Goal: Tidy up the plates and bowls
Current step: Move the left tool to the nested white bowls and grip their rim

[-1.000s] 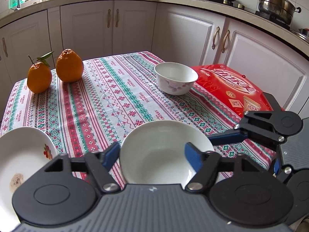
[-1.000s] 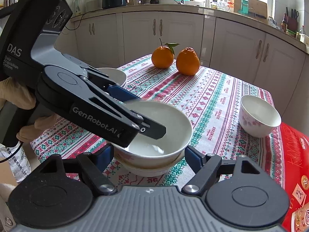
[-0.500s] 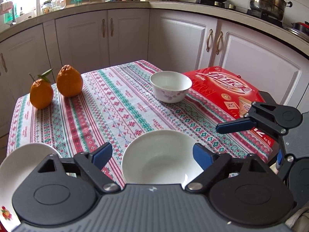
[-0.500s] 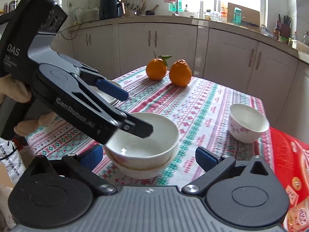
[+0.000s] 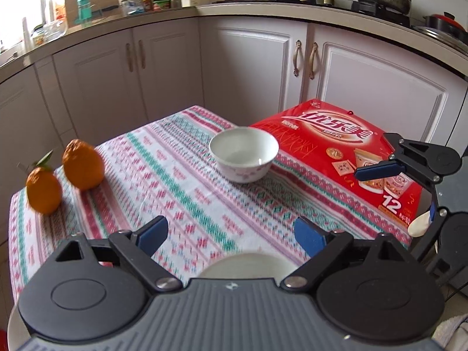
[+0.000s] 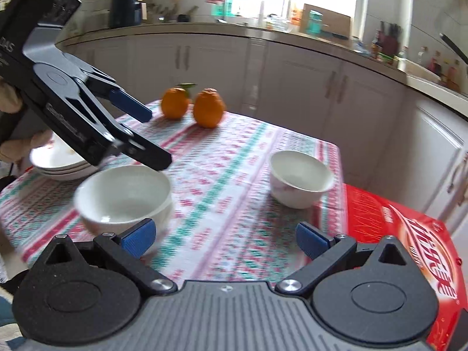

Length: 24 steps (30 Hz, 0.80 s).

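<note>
A white bowl stack (image 6: pixel 125 197) sits on the patterned tablecloth near the front left; its rim shows low in the left wrist view (image 5: pixel 245 264). A single flowered white bowl (image 5: pixel 244 153) stands further back, also in the right wrist view (image 6: pixel 299 177). A stack of white plates (image 6: pixel 63 162) sits at the left edge. My left gripper (image 5: pixel 231 234) is open and empty, raised above the bowl stack; it also shows in the right wrist view (image 6: pixel 149 137). My right gripper (image 6: pixel 225 238) is open and empty, above the table's near edge.
Two oranges (image 5: pixel 83 168) (image 5: pixel 44 190) stand at the table's far left corner. A red snack box (image 5: pixel 345 152) lies on the right side, beside the single bowl. White kitchen cabinets (image 5: pixel 254 67) ring the table.
Both grippers have risen and pulled back from the bowl stack. The left gripper's jaws, earlier around the top bowl, are now clear above it. The stack stays on the table.
</note>
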Each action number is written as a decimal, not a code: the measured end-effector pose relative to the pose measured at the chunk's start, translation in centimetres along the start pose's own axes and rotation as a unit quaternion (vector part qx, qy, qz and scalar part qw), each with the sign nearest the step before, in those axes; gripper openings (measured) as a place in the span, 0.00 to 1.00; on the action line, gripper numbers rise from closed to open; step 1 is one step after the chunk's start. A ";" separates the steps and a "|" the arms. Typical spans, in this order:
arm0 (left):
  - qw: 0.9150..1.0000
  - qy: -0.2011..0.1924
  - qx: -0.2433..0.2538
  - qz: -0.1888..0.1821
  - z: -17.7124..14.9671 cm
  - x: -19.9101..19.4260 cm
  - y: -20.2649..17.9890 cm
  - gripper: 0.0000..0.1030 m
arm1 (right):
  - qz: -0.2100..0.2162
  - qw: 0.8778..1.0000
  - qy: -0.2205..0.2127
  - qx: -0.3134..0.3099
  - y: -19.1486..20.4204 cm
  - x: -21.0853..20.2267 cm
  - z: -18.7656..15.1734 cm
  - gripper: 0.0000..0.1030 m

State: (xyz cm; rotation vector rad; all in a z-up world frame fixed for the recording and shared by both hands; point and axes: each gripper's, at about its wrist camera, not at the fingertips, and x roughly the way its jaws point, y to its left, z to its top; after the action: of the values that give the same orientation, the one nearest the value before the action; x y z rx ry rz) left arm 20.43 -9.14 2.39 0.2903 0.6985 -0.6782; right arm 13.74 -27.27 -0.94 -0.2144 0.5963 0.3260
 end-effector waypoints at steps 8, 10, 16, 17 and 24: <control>0.999 0.010 0.029 -0.014 3.5 5.0 0.8 0.90 | -0.056 0.998 0.018 -0.001 -3.5 3.3 0.5 1.00; 0.999 0.010 0.029 -0.022 4.3 6.3 1.0 0.90 | -0.063 0.998 0.019 -0.002 -4.1 4.2 0.6 1.00; 0.998 0.018 0.032 -0.050 6.2 10.7 1.6 0.90 | -0.061 0.998 0.026 0.004 -5.8 7.0 1.0 1.00; 0.998 0.018 0.033 -0.052 6.4 11.4 1.7 0.90 | -0.062 0.998 0.027 0.005 -6.1 7.4 1.1 1.00; 0.996 0.026 0.027 -0.078 7.8 15.6 2.4 0.90 | -0.051 0.998 0.034 0.032 -8.1 10.5 1.4 1.00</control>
State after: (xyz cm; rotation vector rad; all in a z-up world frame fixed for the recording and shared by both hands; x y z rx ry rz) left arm 34.64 -18.34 -2.34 0.3058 0.7596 -0.8420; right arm 25.60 -31.87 -5.06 -0.1932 0.6604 0.2012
